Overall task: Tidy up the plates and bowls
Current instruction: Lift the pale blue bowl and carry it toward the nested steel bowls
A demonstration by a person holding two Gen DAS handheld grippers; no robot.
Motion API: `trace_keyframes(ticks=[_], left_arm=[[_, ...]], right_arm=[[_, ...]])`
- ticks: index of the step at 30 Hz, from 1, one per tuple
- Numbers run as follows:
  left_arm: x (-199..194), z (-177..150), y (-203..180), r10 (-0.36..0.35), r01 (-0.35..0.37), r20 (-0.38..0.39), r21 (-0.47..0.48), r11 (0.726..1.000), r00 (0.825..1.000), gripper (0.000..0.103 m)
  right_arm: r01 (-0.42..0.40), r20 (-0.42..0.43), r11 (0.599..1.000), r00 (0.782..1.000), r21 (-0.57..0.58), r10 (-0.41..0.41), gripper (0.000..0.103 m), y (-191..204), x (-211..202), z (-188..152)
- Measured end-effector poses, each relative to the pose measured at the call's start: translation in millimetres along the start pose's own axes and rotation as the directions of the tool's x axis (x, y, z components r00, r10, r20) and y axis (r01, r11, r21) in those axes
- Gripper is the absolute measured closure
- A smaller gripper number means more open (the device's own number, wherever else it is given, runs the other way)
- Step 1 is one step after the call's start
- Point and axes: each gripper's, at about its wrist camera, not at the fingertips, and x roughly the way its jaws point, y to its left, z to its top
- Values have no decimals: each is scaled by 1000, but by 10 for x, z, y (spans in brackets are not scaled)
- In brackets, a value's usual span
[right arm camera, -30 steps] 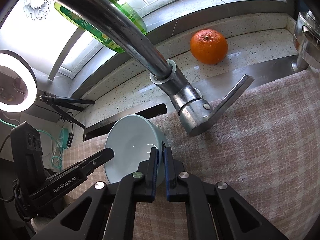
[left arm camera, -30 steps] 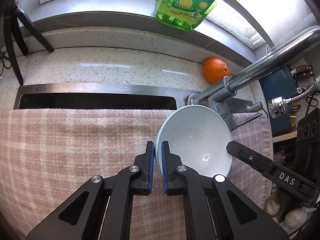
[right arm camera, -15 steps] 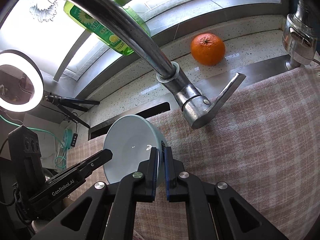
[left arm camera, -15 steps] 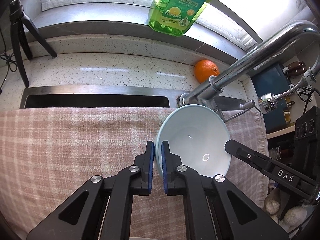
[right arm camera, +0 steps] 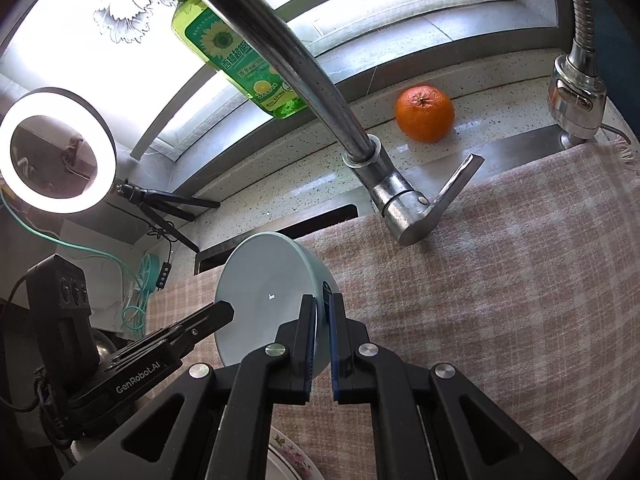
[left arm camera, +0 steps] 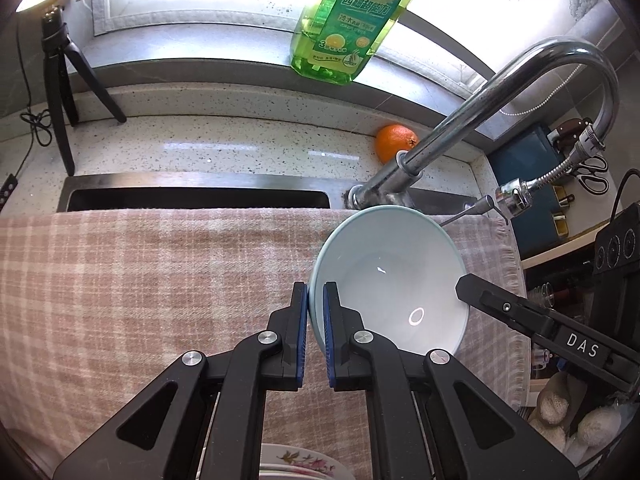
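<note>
My left gripper (left arm camera: 315, 304) is clamped on the left rim of the pale blue bowl (left arm camera: 394, 276), one blue pad outside the wall and one inside; my right gripper (right arm camera: 322, 318) is clamped on the opposite rim of the same bowl (right arm camera: 268, 300), also with one pad on each side of the wall; the bowl is held between both tools, tilted so that its opening faces the left wrist camera, above the pink checked cloth (left arm camera: 160, 280) and near that cloth's right portion; whether its base touches the cloth cannot be determined. In the left wrist view, one finger of the right gripper (left arm camera: 520, 312) enters from the right and meets the bowl's right rim. The cloth covers the near part of the sink (left arm camera: 196, 198), whose dark opening shows along the far edge; the chrome faucet (left arm camera: 460, 128) rises just beyond the bowl; an orange (left arm camera: 394, 142) rests on the speckled counter behind the faucet base; a green detergent bottle (left arm camera: 352, 20) stands on the far window ledge; a floral-rimmed plate (left arm camera: 300, 462) is partly visible at the near edge, below my left gripper; a lit ring light (right arm camera: 56, 150) stands on its tripod at far left.
</note>
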Motion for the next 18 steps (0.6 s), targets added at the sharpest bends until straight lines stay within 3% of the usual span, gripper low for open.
trace_keyframes(ticks=[18], left_arm=[[-496, -251, 384, 21, -19, 48, -38, 999, 999, 97]], right_arm=[[-30, -10, 998, 1000, -48, 29, 97, 577, 10, -260]])
